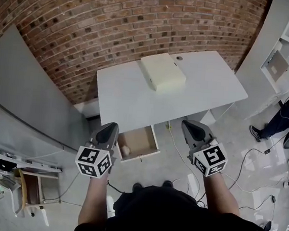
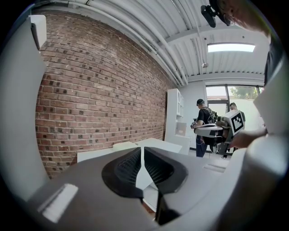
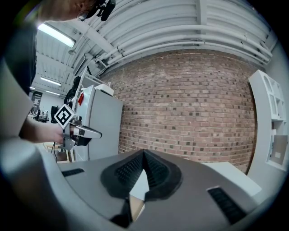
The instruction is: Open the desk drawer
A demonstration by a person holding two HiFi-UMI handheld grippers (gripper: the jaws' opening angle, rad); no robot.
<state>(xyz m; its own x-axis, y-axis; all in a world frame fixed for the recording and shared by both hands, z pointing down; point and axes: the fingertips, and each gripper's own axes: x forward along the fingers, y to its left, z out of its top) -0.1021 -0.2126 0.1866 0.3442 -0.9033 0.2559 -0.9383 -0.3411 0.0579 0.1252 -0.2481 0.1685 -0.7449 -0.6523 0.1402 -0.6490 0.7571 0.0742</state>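
Observation:
The white desk point(image 1: 126, 93) stands against the brick wall. Its drawer point(image 1: 137, 143) hangs pulled out below the front edge, its light wooden inside showing, with a small white item near its left corner. My left gripper point(image 1: 111, 126) is held in the air just left of the drawer, shut and empty. My right gripper point(image 1: 186, 124) hovers to the drawer's right, also shut with nothing in it. In the left gripper view the jaws point(image 2: 142, 150) meet in front of the desk top point(image 2: 95, 154). In the right gripper view the closed jaws point(image 3: 143, 154) point at the wall.
A cream box point(image 1: 162, 71) and a small round item point(image 1: 179, 58) lie on the desk. A grey panel point(image 1: 20, 90) stands left, a white shelf unit point(image 1: 286, 45) right. A person point(image 1: 285, 112) stands at the right among floor cables point(image 1: 253, 171). A wooden stool point(image 1: 30, 188) sits lower left.

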